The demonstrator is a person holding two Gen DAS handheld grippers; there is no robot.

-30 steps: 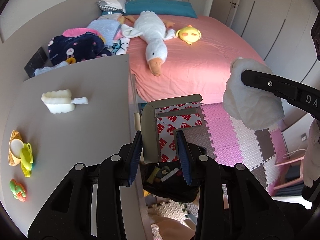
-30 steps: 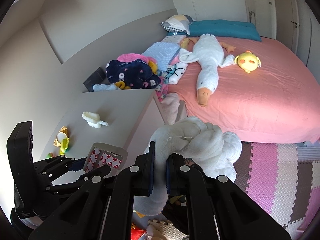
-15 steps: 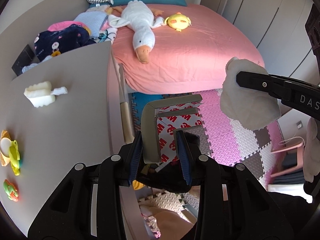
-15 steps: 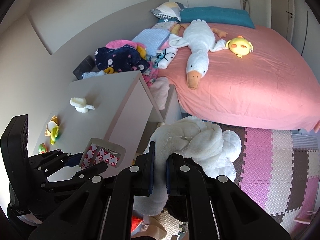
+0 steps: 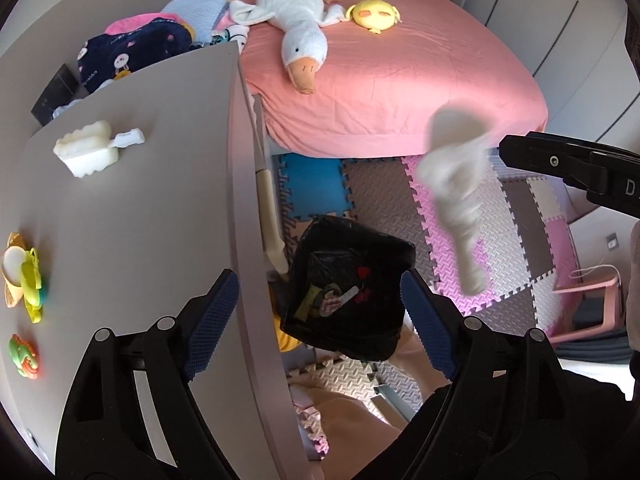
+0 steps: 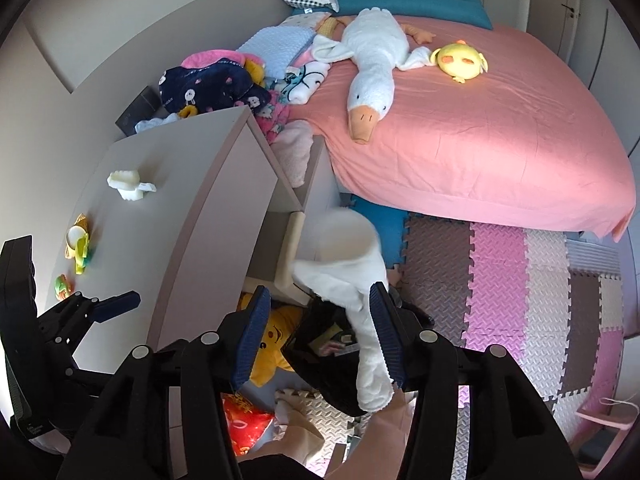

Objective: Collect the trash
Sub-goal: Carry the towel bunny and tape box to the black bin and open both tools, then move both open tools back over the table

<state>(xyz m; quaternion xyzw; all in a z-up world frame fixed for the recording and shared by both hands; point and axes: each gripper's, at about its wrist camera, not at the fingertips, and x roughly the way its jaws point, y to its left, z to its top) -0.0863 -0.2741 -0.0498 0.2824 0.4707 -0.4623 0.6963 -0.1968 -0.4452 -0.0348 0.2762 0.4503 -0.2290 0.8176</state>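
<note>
Now both my tools have just been opening, the left tool [image 5: 316, 312] empty above the black bin bag [image 5: 348, 284] and the right tool [image 6: 316, 336] spread around the blurred white cloth [image 6: 360, 300].

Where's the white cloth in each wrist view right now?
Left wrist: white cloth at right of centre, blurred, in mid-air over the foam mats, beside the right hand-held gripper's finger.
Right wrist: white cloth at lower centre, between the open jaws of the right hand-held gripper, hanging over the black trash bag.
Shared landmark: the black trash bag beside the grey cabinet.
</note>
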